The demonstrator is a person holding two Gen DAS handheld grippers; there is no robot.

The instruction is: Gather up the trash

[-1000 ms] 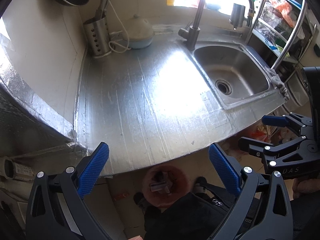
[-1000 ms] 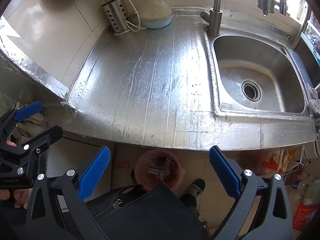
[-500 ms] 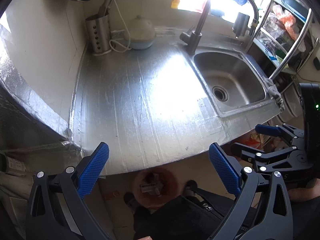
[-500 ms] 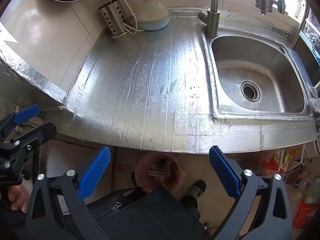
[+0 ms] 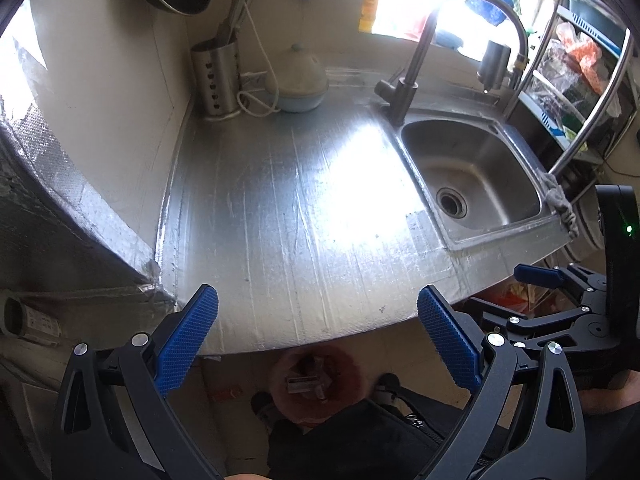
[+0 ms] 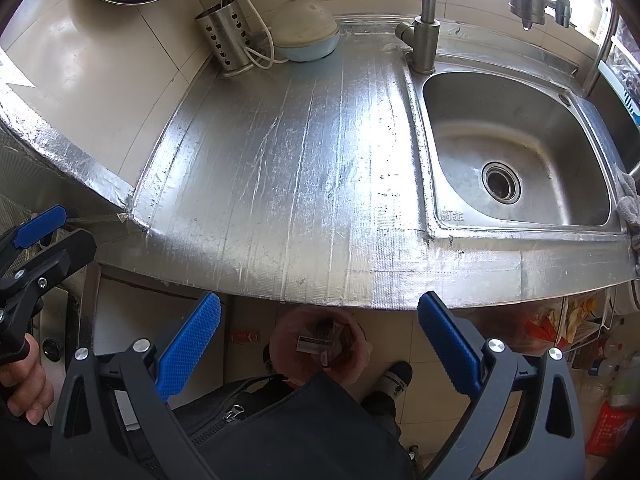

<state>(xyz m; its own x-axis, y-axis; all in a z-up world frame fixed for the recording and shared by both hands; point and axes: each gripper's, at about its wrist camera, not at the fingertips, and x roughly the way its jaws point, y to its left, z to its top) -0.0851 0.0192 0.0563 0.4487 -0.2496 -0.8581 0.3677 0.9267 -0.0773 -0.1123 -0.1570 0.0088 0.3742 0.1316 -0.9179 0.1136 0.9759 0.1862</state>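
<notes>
Flanking foil counter (image 6: 304, 184): utensil holder (image 6: 226, 38), lidded pot (image 6: 306, 30), sink (image 6: 512, 148), bin (image 6: 320, 346) below

Left gripper (image 5: 318, 336), right gripper (image 6: 319, 334): black angular frames, silver screws, blue textured pads (image 5: 187, 340). Bare hand (image 6: 24, 380) seen on handle. Dark zippered clothing worn.

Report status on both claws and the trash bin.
Left claw open, empty. Right claw open, empty. Trash bin on floor below counter edge, scraps inside. Nothing blocking.
</notes>
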